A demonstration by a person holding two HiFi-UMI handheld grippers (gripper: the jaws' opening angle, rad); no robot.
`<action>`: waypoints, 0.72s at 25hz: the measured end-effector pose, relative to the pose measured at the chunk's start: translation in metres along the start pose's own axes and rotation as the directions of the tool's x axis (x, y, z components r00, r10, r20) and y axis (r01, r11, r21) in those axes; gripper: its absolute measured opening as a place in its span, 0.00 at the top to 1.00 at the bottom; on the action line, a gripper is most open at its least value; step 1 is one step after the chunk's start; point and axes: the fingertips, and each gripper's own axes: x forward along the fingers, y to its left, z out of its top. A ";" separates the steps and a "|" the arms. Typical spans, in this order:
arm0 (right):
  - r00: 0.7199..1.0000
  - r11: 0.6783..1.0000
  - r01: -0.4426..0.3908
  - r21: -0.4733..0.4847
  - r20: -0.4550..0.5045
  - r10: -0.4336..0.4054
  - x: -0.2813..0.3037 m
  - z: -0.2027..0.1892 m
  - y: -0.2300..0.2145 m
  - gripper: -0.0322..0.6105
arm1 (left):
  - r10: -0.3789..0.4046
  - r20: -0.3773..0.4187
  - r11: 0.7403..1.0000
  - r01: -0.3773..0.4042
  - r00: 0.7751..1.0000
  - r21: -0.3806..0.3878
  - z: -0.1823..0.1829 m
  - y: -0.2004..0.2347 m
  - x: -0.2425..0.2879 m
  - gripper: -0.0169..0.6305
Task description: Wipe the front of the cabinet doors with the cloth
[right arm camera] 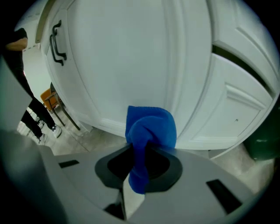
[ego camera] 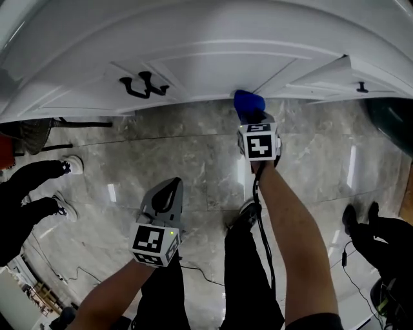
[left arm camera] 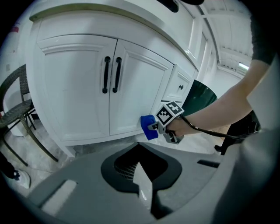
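Low against the cabinet door (right arm camera: pixel 131 65), the right tongs (right arm camera: pixel 139 173) hold a clamped blue cloth (right arm camera: pixel 151 127) at its bottom edge; the left tongs (left arm camera: pixel 141 181), closed together and empty, hang well clear of that door.

Place: indoor room with fitted cabinets, kitchen-like; home or showroom not tellable.
Cabinetry: white panelled cabinet doors (left arm camera: pixel 87 87) with black bar handles (left arm camera: pixel 111 74), a drawer front (left arm camera: pixel 180 86) just beside, all under an overhanging countertop (left arm camera: pixel 100 9).
Floor: polished grey marble-look tiles (ego camera: pixel 193 167).
Furniture: dark metal chair (left arm camera: pixel 15 114) near the cabinet's end.
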 end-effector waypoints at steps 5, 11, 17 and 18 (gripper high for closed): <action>0.994 0.994 -0.113 0.008 0.002 0.113 0.030 0.006 0.093 0.87 | 0.013 -0.007 0.998 -0.013 1.000 0.057 -0.010 0.047 -0.030 0.98; 0.988 0.985 -0.151 -0.078 0.002 0.152 0.084 0.025 0.167 0.87 | 0.015 0.018 0.999 -0.015 1.000 0.038 -0.018 0.090 -0.054 0.98; 0.989 0.987 -0.149 -0.060 -0.008 0.149 0.115 0.034 0.202 0.87 | 0.012 -0.015 1.000 -0.011 1.000 0.007 -0.041 0.117 -0.077 0.98; 0.989 0.986 -0.151 -0.066 -0.012 0.150 0.116 0.035 0.204 0.87 | 0.013 -0.018 1.000 -0.013 1.000 0.003 -0.042 0.119 -0.080 0.98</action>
